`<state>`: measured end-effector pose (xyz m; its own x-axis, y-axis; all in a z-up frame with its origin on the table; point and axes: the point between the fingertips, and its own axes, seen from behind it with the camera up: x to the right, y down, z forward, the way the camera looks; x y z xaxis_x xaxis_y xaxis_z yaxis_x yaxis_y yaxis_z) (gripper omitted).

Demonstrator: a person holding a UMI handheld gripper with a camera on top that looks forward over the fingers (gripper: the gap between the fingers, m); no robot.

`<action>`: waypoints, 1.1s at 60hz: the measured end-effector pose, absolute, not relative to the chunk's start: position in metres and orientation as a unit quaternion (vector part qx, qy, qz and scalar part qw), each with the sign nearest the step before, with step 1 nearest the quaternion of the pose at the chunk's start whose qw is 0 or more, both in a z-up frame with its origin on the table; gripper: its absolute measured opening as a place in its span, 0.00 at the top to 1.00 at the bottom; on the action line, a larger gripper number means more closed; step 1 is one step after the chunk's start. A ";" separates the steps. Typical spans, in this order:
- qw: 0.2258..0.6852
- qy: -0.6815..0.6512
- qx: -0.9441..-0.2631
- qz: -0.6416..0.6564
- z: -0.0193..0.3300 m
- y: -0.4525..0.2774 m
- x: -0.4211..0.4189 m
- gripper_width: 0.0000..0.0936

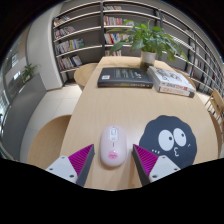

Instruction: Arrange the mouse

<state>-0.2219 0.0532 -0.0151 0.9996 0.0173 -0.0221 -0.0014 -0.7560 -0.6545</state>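
Observation:
A white mouse (111,142) with a pink mark near its rear lies on the light wooden table (105,105). It stands between my fingers with a gap at each side. My gripper (111,160) is open; the left pink pad (82,158) and the right pink pad (142,158) flank the mouse's rear. A black mouse pad (168,136) with cartoon eyes lies just to the right of the mouse, beside the right finger.
Beyond the mouse a dark book (125,76) and a white book (173,82) lie on the table's far end. A potted plant (148,40) stands behind them. Bookshelves (85,35) line the back wall. A wooden chair (50,140) is at the left.

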 end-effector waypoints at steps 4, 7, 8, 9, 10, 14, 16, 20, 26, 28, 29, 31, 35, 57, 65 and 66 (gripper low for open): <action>0.351 -0.003 -0.936 0.009 -0.017 0.067 -0.222 0.20; 0.352 -0.009 -0.936 0.001 -0.017 0.073 -0.220 0.28; 0.353 -0.011 -0.936 0.003 -0.018 0.074 -0.221 0.38; 0.352 -0.011 -0.936 0.005 -0.018 0.075 -0.222 0.50; 0.352 -0.012 -0.936 0.007 -0.018 0.075 -0.224 0.50; 0.336 -0.028 -0.941 0.007 -0.020 0.070 -0.225 0.55; 0.330 -0.030 -0.944 0.005 -0.020 0.069 -0.224 0.58; 0.322 -0.035 -0.946 0.004 -0.021 0.069 -0.224 0.64; 0.305 -0.048 -0.951 -0.005 -0.017 0.065 -0.223 0.66; 0.304 -0.058 -0.951 -0.006 -0.009 0.063 -0.224 0.66; 0.307 -0.061 -0.950 -0.003 -0.002 0.063 -0.227 0.66; 0.322 -0.063 -0.945 0.005 0.017 0.068 -0.231 0.66; 0.364 -0.064 -0.929 0.003 0.069 0.086 -0.227 0.66; 0.519 -0.021 -0.853 -0.050 0.274 0.139 -0.084 0.66; 0.473 0.006 -0.880 -0.043 0.205 0.121 -0.033 0.66; 0.464 0.005 -0.885 -0.040 0.192 0.119 -0.030 0.66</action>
